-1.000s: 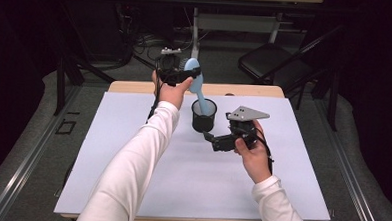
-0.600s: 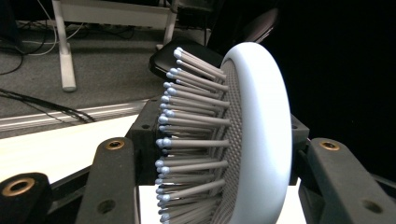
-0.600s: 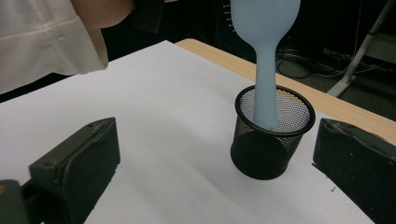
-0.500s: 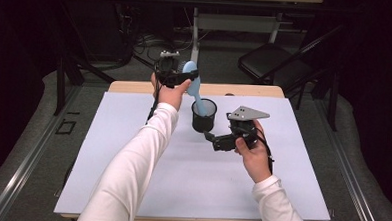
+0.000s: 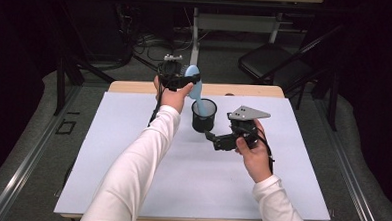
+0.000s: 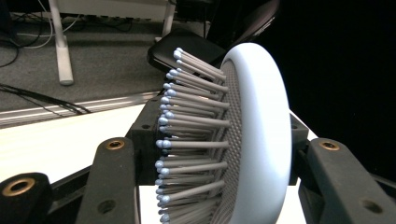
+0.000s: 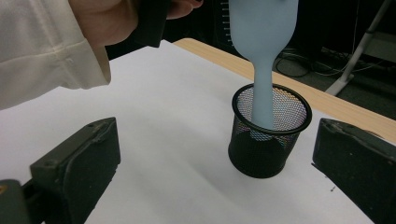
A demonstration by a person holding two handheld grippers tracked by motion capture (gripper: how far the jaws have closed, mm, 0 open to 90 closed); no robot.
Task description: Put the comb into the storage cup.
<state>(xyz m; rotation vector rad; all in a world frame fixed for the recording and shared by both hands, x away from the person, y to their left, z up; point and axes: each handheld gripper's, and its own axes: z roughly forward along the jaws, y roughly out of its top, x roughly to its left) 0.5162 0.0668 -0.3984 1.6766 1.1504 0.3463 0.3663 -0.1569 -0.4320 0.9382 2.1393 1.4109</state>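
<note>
The left hand-held gripper (image 5: 183, 81) is clamped on the brush (image 5: 194, 85) by its head, handle already inside the mesh cup (image 5: 204, 115) (nearly done). Left: release. The right hand-held gripper (image 5: 210, 136) waits wide open, empty, near the cup on the worktop (image 5: 130, 187).

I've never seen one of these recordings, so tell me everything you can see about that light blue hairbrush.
The hairbrush is pale blue and looks like smooth plastic, with an oval head and a narrowing handle. Grey bristles with small rounded blue tips stand out from a dotted pad on one face. It is near upright, head up, its handle down inside the black mesh cup on the white table. The left gripper is shut on its head; nothing else touches it.
</note>
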